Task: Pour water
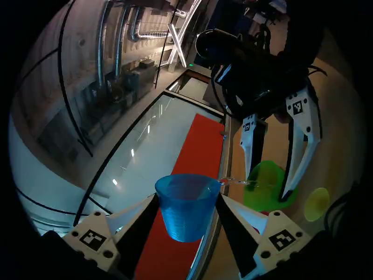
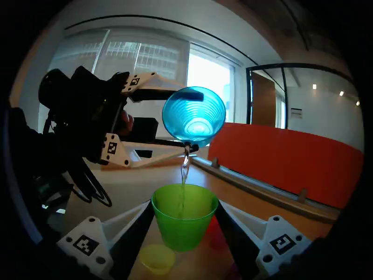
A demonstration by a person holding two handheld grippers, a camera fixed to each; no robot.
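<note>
Left gripper view: your right gripper [image 1: 266, 189] at 3 o'clock straddles the green cup [image 1: 268, 179], but its white fingers cover much of the rim, so contact is hard to judge there. The water stream [image 1: 237, 182] is a thin thread off the lip of the blue cup [image 1: 188, 212], barely traceable. A yellow cup [image 1: 317, 204] sits at 4 o'clock, its outer side lost in shadow. Your left gripper [image 1: 187, 195] is clenched on the blue cup at 6 o'clock, a finger pressed to each side. The right gripper view settles more: the right gripper grasps the green cup at 6 o'clock, both fingers against its walls. Whether the cup rests on the table [image 2: 140, 182] you cannot tell. The blue cup hangs just above it, tipped mouth toward the camera, water pooled at the lower lip and falling plainly into the green cup. The level inside is unreadable. A hand [image 2: 125, 122] at 9 o'clock is mostly hidden by dark housing. Something red behind the green cup at 5 o'clock is too covered to name.
</note>
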